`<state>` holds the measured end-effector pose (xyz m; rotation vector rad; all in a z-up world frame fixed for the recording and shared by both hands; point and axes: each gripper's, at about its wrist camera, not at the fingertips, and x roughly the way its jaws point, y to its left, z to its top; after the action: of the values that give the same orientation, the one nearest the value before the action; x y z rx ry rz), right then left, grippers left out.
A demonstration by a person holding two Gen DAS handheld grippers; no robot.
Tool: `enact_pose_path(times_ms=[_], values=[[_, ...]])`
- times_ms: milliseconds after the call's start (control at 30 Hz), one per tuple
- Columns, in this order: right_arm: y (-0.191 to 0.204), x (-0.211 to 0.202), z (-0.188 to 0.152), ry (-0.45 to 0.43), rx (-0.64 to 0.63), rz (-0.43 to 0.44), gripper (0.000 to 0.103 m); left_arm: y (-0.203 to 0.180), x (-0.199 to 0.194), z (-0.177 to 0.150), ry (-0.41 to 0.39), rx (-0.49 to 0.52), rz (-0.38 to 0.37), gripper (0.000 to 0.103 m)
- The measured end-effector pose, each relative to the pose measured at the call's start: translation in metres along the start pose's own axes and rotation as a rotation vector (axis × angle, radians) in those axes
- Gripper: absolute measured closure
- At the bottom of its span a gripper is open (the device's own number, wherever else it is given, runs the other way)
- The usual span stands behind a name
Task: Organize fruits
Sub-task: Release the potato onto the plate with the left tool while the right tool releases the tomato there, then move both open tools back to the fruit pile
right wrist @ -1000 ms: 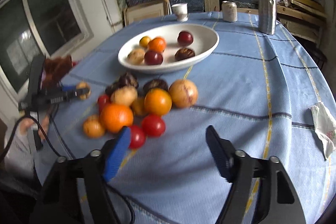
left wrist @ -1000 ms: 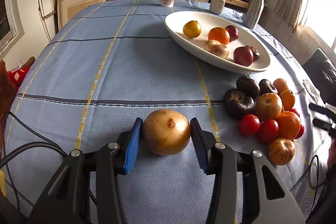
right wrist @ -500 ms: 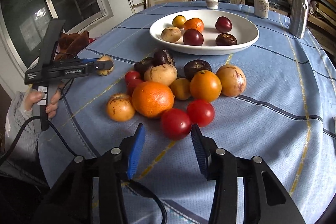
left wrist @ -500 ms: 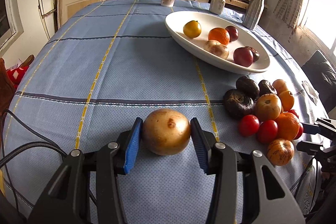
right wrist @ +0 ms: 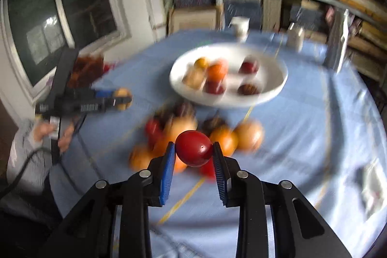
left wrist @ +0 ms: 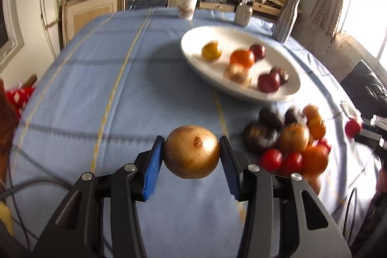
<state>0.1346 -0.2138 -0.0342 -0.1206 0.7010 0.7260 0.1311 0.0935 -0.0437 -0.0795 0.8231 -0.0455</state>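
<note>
While a good part of the fruit is not yet sorted, two pieces are in hand at once. The tan round fruit (left wrist: 191,152) sits pinched between the blue pads of the left gripper (left wrist: 191,162), clear of the blue tablecloth (left wrist: 101,88). The red tomato (right wrist: 194,148) is squeezed between the pads of the right gripper (right wrist: 193,156), held above the loose pile of fruit (right wrist: 193,132).

That pile holds oranges, small red tomatoes and several dark fruits, bunched close together on the cloth just in front of the white oval bowl (left wrist: 191,52). Six pieces or so lie in the bowl, among them a yellow one, an orange one and a few dark red ones, with plenty of bare bowl floor between them.

By my judgement the job is around a third done: a handful in the bowl, two on the way, and about ten waiting on the cloth. Blur keeps the count rough.

Beyond the bowl stand a paper cup (left wrist: 187,7), a can (left wrist: 243,13) and a metal flask (left wrist: 286,22), well apart from the fruit.
</note>
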Motion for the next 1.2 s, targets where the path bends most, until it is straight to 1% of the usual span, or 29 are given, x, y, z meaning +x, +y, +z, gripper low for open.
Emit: enact_pose_path(times_ms=[100,167,233,267,367,500,633,667,700,767,800,967,1033,1067,1133,1200], values=[[-0.018,-0.002,0.039,-0.074,0.014,-0.027,0.072,-0.010,0.002,0.031,-0.033,0.021,0.004,0.057],[-0.028,0.006,0.058,-0.096,0.022,-0.045,0.072,-0.018,0.010,0.056,-0.049,0.029,0.001,0.057],[-0.037,0.022,0.073,-0.090,0.030,-0.059,0.072,-0.026,0.024,0.078,-0.050,0.036,-0.001,0.057],[-0.044,0.037,0.081,-0.077,0.041,-0.062,0.072,-0.030,0.033,0.086,-0.044,0.040,-0.001,0.057],[-0.057,0.070,0.091,-0.039,0.061,-0.079,0.072,-0.037,0.059,0.100,-0.018,0.044,0.001,0.057],[-0.071,0.108,0.092,0.012,0.089,-0.109,0.072,-0.040,0.089,0.103,0.022,0.043,0.007,0.057],[-0.083,0.128,0.088,0.011,0.118,-0.125,0.070,-0.038,0.102,0.104,0.023,0.045,0.035,0.056],[-0.085,0.131,0.088,0.007,0.123,-0.126,0.070,-0.036,0.102,0.104,0.017,0.038,0.031,0.051],[-0.086,0.134,0.087,0.002,0.128,-0.123,0.066,-0.035,0.102,0.105,0.012,0.034,0.029,0.041],[-0.088,0.139,0.085,0.004,0.131,-0.118,0.064,-0.034,0.098,0.106,-0.008,0.025,0.029,0.034],[-0.088,0.140,0.084,0.004,0.130,-0.120,0.064,-0.034,0.096,0.106,-0.012,0.031,0.028,0.034],[-0.086,0.131,0.083,-0.013,0.127,-0.107,0.064,-0.035,0.088,0.101,-0.024,0.039,0.021,0.032],[-0.085,0.122,0.080,-0.025,0.133,-0.102,0.063,-0.033,0.083,0.097,-0.028,0.040,0.032,0.026],[-0.085,0.116,0.079,-0.035,0.139,-0.101,0.061,-0.032,0.081,0.094,-0.031,0.036,0.036,0.023],[-0.084,0.106,0.077,-0.054,0.145,-0.101,0.058,-0.027,0.074,0.087,-0.034,0.019,0.030,0.022],[-0.082,0.089,0.073,-0.093,0.148,-0.114,0.051,-0.024,0.067,0.080,-0.034,0.012,0.024,0.022]])
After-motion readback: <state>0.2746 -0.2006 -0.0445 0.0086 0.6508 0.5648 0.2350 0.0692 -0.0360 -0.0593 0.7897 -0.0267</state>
